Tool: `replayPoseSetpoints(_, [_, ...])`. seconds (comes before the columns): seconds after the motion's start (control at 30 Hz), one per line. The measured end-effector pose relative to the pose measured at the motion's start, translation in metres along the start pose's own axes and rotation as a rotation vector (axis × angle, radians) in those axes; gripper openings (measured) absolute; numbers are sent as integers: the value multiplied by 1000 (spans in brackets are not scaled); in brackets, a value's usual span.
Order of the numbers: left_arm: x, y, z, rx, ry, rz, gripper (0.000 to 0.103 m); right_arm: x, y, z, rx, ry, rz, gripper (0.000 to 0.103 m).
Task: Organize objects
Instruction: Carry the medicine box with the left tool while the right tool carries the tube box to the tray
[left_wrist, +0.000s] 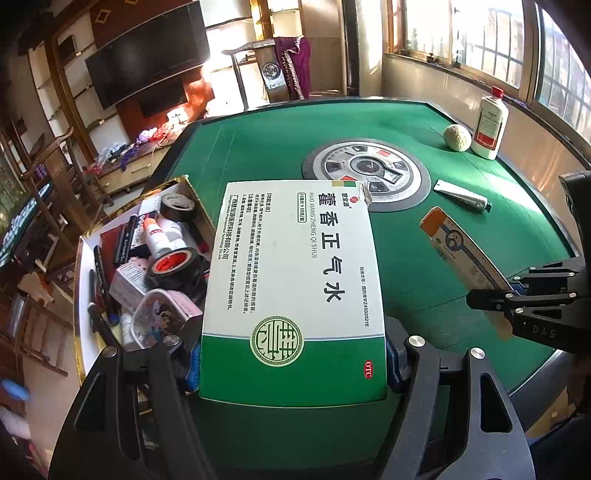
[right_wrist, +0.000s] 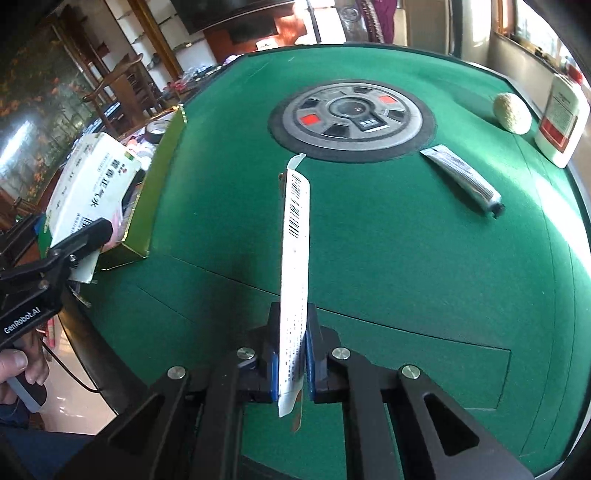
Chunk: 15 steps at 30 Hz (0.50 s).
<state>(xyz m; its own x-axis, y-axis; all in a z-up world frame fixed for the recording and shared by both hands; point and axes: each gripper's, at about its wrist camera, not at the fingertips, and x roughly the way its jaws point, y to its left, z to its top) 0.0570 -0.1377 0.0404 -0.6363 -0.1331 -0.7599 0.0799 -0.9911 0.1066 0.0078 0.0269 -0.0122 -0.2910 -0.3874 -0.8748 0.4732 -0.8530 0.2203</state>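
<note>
My left gripper (left_wrist: 291, 369) is clamped on a big white and green medicine box (left_wrist: 295, 291), and this box fills the middle of the left wrist frame. It hides the near part of the green table (left_wrist: 258, 147) and part of the open cardboard box (left_wrist: 199, 206) at the left. The near end of the medicine box is cut off by my own black fingers.

In the cardboard box I can see two rolls of black tape (left_wrist: 177, 206), a small white bottle (left_wrist: 155, 232), some black pens (left_wrist: 99, 288) and a small plastic case with a cartoon picture (left_wrist: 162, 314). The things below them are piled together and I cannot tell what they are.

My right gripper (right_wrist: 293, 369) is closed tight on a thin white carton (right_wrist: 295, 236), seen edge-on in the centre of the right wrist frame, so its front is hidden there. Its lower end goes out of sight between the pads.

In the upper right of the frame a white tube (right_wrist: 461, 177), a pale round ball (right_wrist: 511, 112) and a white bottle with red label (right_wrist: 561, 118) rest on the table. The bottle is partly cut off by the frame edge.
</note>
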Motion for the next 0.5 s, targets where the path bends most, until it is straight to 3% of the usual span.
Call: replayPoseSetpoints(0.5, [-38,104,-24,-248,-36,53,71,5,78,49,-102,7,105,8])
